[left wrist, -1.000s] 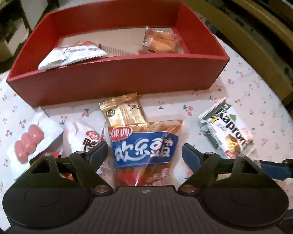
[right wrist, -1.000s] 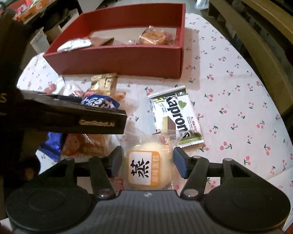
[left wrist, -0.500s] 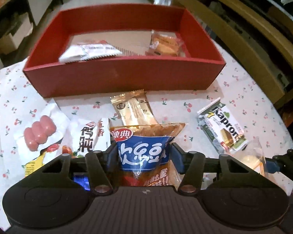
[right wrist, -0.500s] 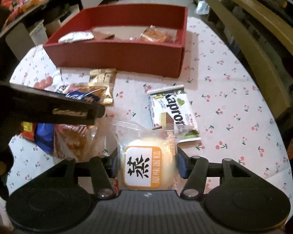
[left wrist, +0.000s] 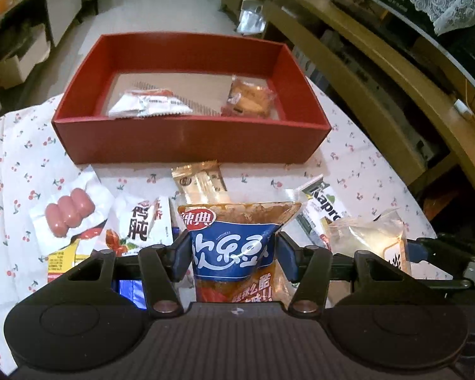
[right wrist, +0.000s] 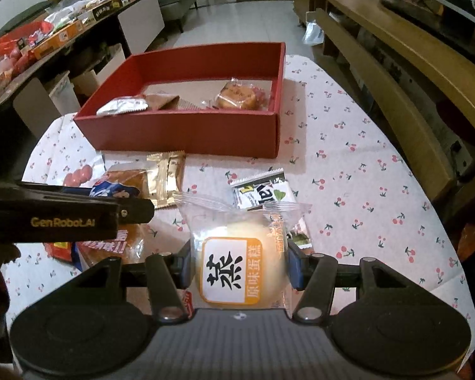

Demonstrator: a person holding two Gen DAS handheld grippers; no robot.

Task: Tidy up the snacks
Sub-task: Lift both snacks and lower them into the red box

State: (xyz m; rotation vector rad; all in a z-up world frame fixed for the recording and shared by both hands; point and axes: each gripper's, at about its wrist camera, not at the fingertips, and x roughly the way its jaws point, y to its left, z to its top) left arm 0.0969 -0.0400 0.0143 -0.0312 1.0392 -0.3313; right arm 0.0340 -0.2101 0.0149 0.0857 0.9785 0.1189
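Note:
My left gripper [left wrist: 232,255] is shut on a blue and orange snack bag [left wrist: 234,243] and holds it above the table. My right gripper [right wrist: 239,267] is shut on a clear-wrapped steamed cake [right wrist: 237,262], lifted off the table; the cake also shows in the left wrist view [left wrist: 369,237]. The red box [left wrist: 190,145] stands ahead, also in the right wrist view [right wrist: 190,133]. It holds a white packet [left wrist: 148,106] and a wrapped pastry [left wrist: 250,99].
On the cherry-print cloth lie a gold packet [left wrist: 201,182], a Kapron wafer pack [right wrist: 262,191], a sausage pack [left wrist: 68,213] and a white and red packet [left wrist: 142,226]. A wooden bench [right wrist: 392,95] runs along the right. The left gripper's body [right wrist: 66,218] crosses the right wrist view.
My left gripper closed on the snack bag and lifted it. My right gripper closed on the steamed cake and raised it. Both views rose and pulled back from the table.

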